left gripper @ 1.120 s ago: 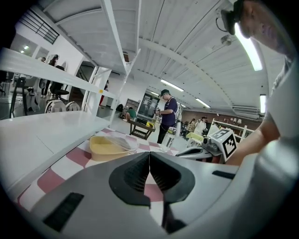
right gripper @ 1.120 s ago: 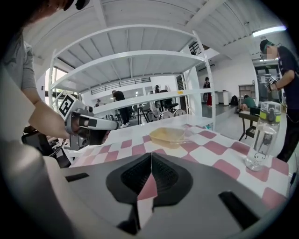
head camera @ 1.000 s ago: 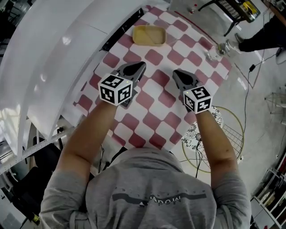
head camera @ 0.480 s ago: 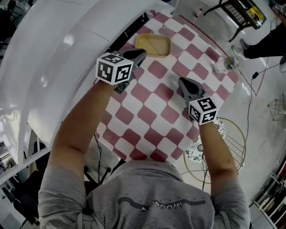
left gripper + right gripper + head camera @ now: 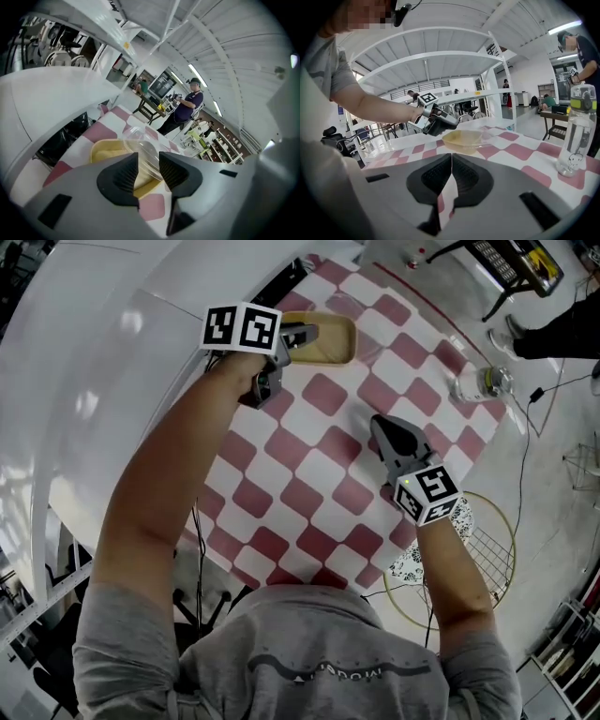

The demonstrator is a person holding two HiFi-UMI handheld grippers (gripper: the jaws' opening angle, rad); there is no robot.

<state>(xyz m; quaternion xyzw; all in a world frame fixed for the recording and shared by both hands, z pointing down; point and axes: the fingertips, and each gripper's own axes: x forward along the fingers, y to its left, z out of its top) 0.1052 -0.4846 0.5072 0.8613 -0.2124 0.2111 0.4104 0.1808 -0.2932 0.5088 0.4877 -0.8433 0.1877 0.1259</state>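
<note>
Left claw [image 5: 302, 333]: my jaws stand slightly apart, holding nothing, over the near rim of the shallow yellow plastic tray [image 5: 336, 341], with a clear plastic tub [image 5: 143, 143] lying in it. Right claw [image 5: 380, 425]: my jaws are together and empty above the red-and-white checked surface [image 5: 309, 465]. A clear plastic bottle [image 5: 480, 385] stands at the surface's right edge.

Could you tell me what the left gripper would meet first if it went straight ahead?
Probably the clear plastic lid on the yellow tray, between the left gripper's open jaws; depth unclear.
</note>
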